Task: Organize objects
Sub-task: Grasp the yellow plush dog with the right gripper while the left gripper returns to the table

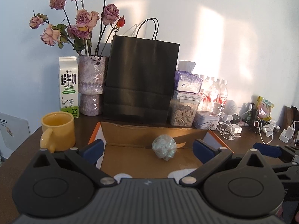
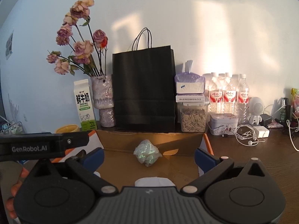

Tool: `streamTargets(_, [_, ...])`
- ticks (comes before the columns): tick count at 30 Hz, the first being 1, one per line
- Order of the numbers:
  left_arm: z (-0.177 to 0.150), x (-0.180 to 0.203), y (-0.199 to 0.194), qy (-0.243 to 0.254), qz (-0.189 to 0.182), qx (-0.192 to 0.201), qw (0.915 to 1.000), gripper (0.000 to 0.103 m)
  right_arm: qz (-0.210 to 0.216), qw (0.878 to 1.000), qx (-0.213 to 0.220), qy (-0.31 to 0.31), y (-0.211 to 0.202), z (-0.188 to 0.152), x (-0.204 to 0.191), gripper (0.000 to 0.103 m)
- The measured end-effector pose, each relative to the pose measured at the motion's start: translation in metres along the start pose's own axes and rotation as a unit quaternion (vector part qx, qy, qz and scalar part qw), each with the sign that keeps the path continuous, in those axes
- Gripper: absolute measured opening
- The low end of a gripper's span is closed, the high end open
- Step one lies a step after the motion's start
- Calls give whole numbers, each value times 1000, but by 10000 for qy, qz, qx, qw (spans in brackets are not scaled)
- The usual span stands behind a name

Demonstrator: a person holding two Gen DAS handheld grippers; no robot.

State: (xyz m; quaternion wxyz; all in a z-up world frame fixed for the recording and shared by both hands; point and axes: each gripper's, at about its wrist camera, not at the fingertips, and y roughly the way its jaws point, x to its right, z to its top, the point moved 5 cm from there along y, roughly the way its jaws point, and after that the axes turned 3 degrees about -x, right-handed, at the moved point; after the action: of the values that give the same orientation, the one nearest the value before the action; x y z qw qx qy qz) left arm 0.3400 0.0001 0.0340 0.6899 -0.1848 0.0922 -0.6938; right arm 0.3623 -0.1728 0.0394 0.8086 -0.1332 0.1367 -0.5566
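Crinkled plastic wad [image 1: 164, 148] lies in box [image 1: 149, 128]; both jaws wide, empty.

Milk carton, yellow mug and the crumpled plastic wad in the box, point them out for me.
Milk carton [image 1: 68, 85], left wrist view, front label.
Yellow mug [image 1: 59, 132], left wrist view, outer wall.
Plastic wad [image 2: 147, 152], right wrist view, its middle.
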Motion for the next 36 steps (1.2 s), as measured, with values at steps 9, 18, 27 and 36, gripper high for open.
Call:
streamTargets(9, [-14,-8,-41,-33,-8,-21,10000,103,-174,9997,-109,-109,-39,-25,6,103])
streamTargets(18, [-33,-24,-82,8,154,-99,9998,103,-374,9984,-389,-187,-72,-61,20,103])
streamTargets(27, [-58,-46,-111,57,388,-278,9988,103,-553,9965,-590,-212,-103,-91,34,103])
streamTargets(36, [-88,-83,-124,-74,750,-629,9952,103,-682,9935,-901,-126,-112,-117,58,103])
